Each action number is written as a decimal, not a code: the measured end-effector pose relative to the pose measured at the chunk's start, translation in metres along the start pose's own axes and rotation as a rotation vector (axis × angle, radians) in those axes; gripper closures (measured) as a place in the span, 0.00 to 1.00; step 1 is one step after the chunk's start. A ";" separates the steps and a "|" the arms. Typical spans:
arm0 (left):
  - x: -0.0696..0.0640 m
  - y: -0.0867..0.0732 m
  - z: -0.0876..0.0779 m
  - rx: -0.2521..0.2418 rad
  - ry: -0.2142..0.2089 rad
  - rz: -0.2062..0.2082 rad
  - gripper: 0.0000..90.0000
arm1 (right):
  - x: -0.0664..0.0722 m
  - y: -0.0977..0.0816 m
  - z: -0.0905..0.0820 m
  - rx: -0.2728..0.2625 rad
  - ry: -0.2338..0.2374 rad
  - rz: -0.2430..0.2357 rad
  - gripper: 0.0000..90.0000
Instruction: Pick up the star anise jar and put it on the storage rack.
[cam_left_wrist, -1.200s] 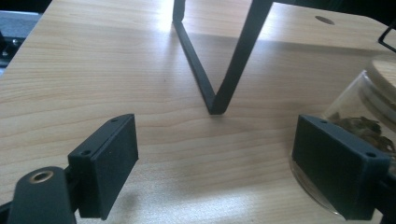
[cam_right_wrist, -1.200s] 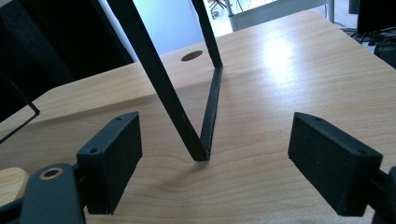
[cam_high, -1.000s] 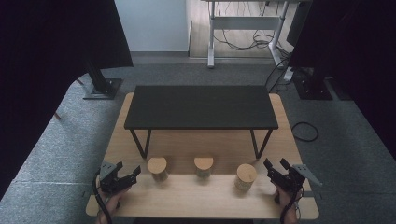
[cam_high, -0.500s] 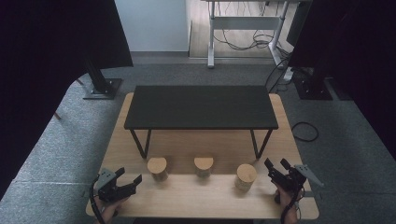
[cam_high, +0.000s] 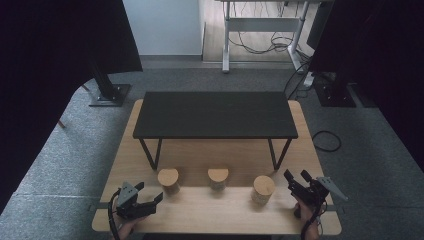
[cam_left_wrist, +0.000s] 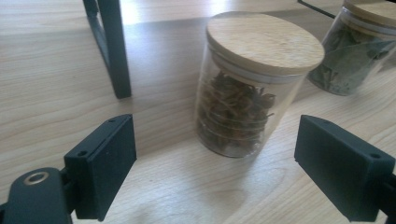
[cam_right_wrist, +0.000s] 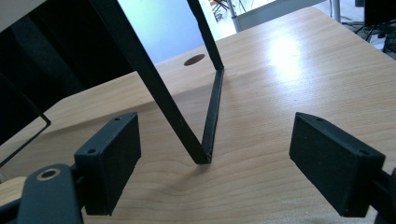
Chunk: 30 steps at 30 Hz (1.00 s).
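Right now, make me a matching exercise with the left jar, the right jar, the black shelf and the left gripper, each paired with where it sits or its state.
Things:
1. left jar
2. right jar
3. black shelf
4. left gripper

Descriptions:
A. stands behind the row of jars
B. open, aimed at a jar
C. holds dark dried bits, by the shelf's left leg
D. nearest the right gripper

Pairs: 1-C, 2-D, 3-A, 4-B
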<state>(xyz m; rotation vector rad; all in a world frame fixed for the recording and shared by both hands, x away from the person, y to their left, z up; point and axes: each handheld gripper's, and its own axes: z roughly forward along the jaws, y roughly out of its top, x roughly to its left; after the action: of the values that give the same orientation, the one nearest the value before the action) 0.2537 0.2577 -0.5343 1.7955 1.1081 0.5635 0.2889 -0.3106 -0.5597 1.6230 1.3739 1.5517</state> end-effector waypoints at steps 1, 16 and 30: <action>-0.001 0.000 0.001 0.001 0.001 0.001 0.13 | 0.000 0.000 0.000 0.000 -0.002 0.004 0.18; -0.018 0.005 0.015 0.019 0.022 0.073 0.12 | -0.002 0.000 -0.001 -0.014 -0.004 0.022 0.17; -0.019 0.012 0.032 0.034 0.028 0.116 0.11 | -0.001 -0.001 -0.002 -0.017 -0.006 0.021 0.17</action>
<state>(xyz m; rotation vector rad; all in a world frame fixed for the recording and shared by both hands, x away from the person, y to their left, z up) 0.2742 0.2244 -0.5374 1.8958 1.0429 0.6433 0.2870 -0.3117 -0.5605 1.6360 1.3404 1.5652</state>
